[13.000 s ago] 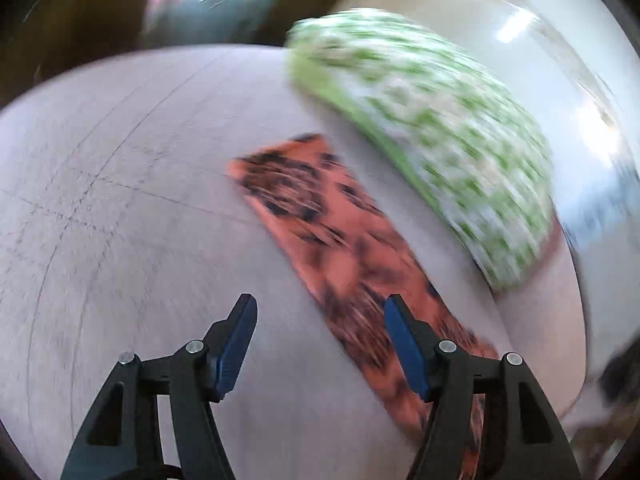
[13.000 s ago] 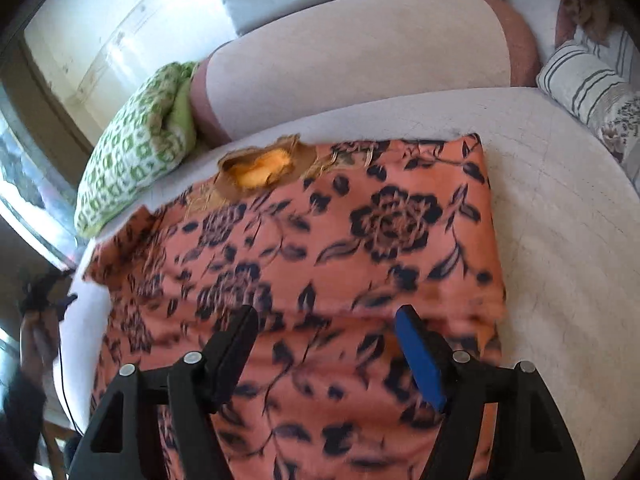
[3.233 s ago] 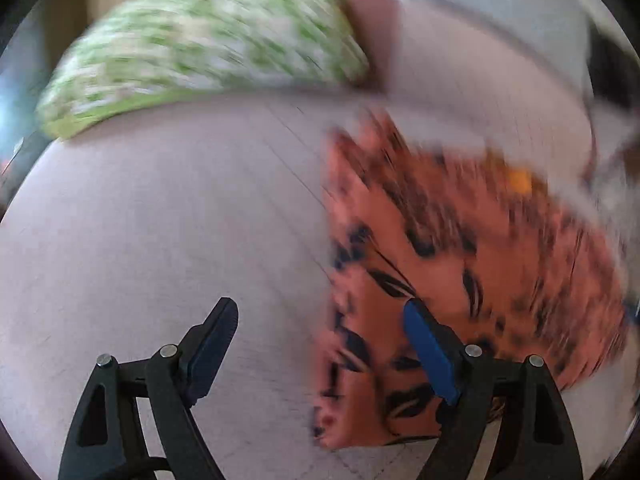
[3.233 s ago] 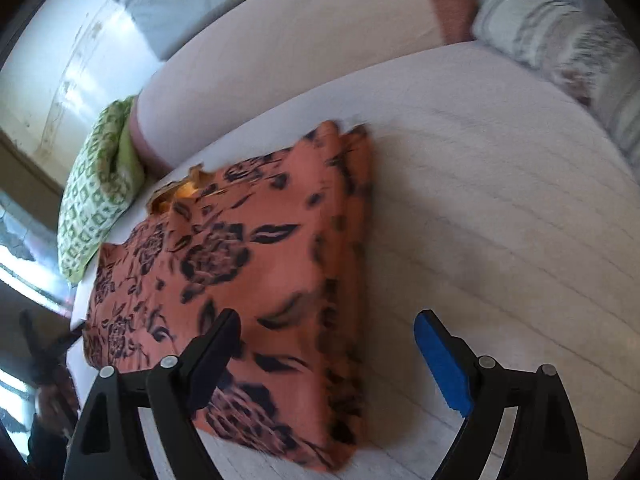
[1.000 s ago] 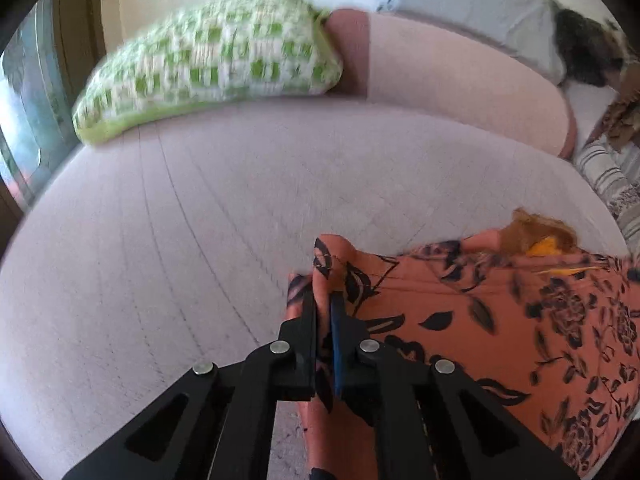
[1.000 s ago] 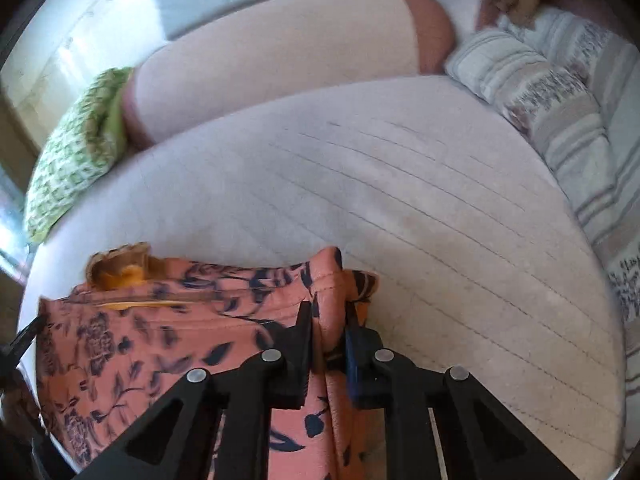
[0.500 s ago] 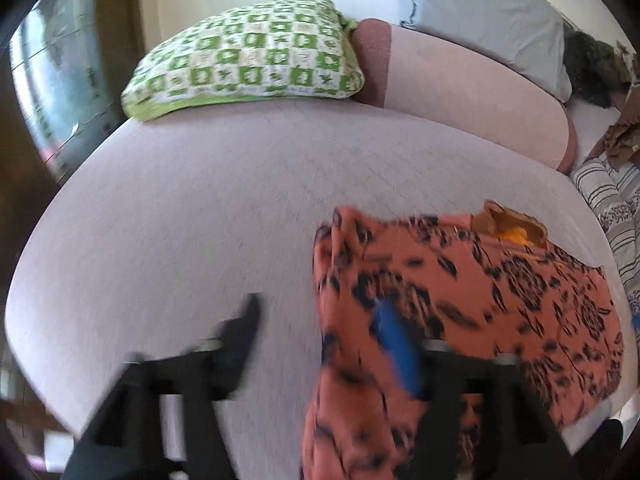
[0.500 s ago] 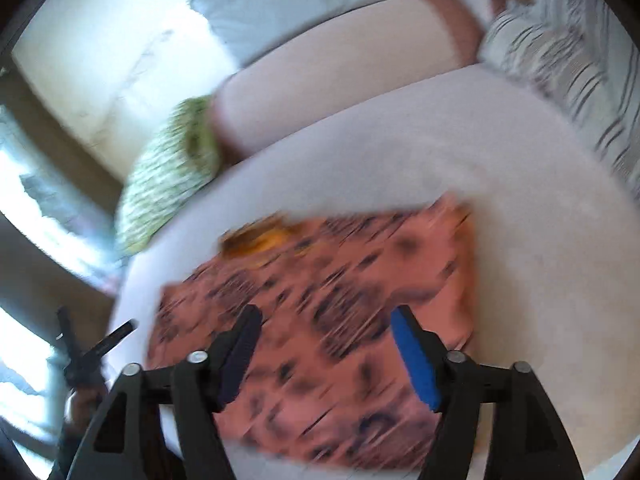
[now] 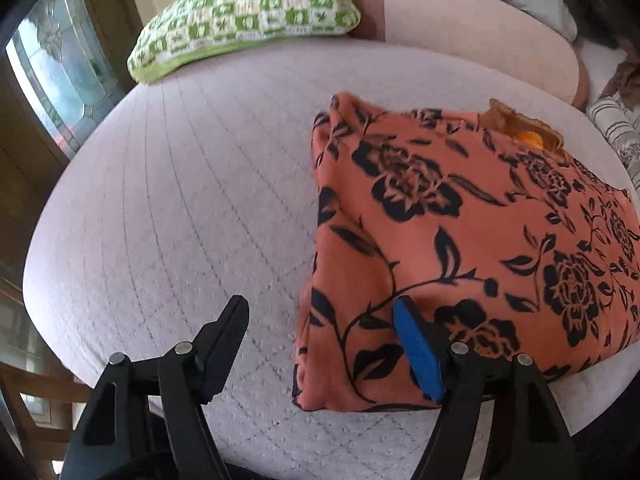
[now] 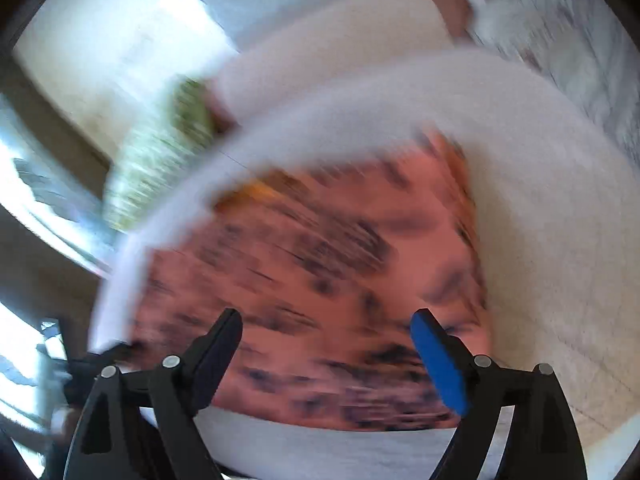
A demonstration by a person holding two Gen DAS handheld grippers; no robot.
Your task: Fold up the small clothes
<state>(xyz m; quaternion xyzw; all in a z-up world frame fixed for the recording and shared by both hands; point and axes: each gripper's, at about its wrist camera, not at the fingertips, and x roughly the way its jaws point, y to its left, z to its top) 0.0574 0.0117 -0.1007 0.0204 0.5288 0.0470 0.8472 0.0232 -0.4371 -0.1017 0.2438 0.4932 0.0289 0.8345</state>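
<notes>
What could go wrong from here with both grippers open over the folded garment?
1. The garment lies near the bed's front edge; a tug toward it could slide the fold off.
2. The left gripper straddles the garment's left edge, one finger over the cloth; closing now might bunch the layers.
3. The right gripper view is motion-blurred, so a regrasp now may land off target.

Daylight from a window [image 9: 60,64] at left brightens the left wrist view, sharp but bowed at its dark rim. The right wrist view is heavily motion-blurred, its window [image 10: 24,184] glaring white.
</notes>
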